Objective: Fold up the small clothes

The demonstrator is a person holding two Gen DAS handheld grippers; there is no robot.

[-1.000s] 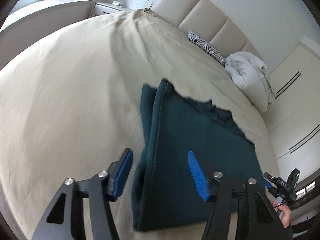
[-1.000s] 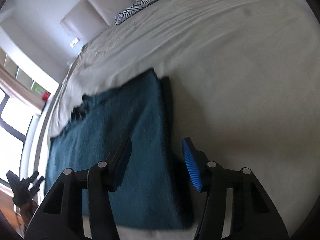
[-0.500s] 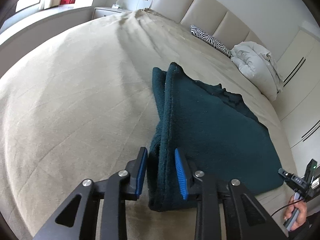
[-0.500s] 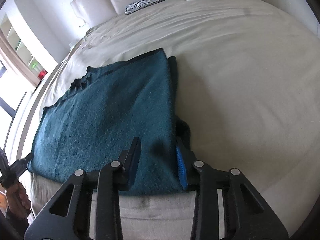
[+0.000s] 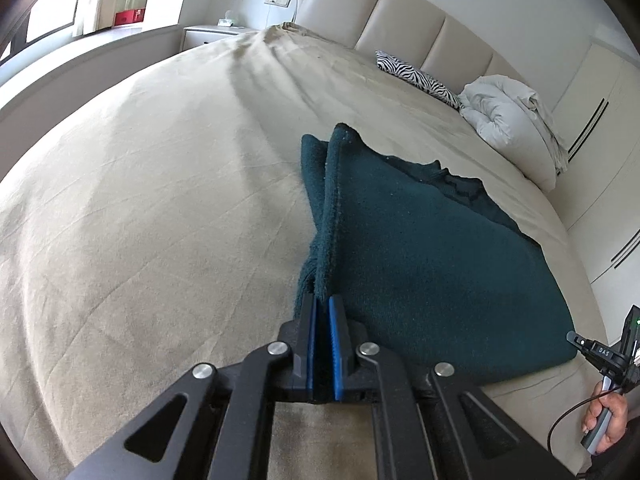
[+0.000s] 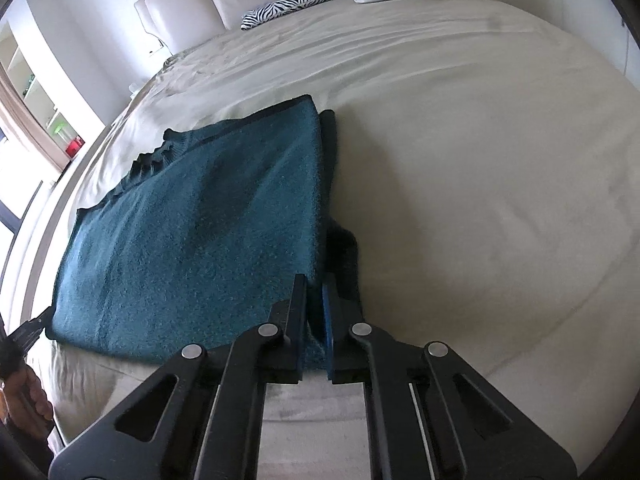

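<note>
I see the folded sweater (image 5: pixel 432 264) on the bed (image 5: pixel 160 208) near its foot edge; zebra pillow (image 5: pixel 416 76) and duvet (image 5: pixel 504 108) behind, against the headboard (image 5: pixel 400 16).

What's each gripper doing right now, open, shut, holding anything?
Left gripper: shut on the near left corner of the teal garment.
Right gripper: shut on the garment's near right corner.

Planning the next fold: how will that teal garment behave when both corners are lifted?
The teal garment probably sags between the left claw and right claw; it already bunches there. Its fuzzy, layered knit suggests grip and some weight.
</note>
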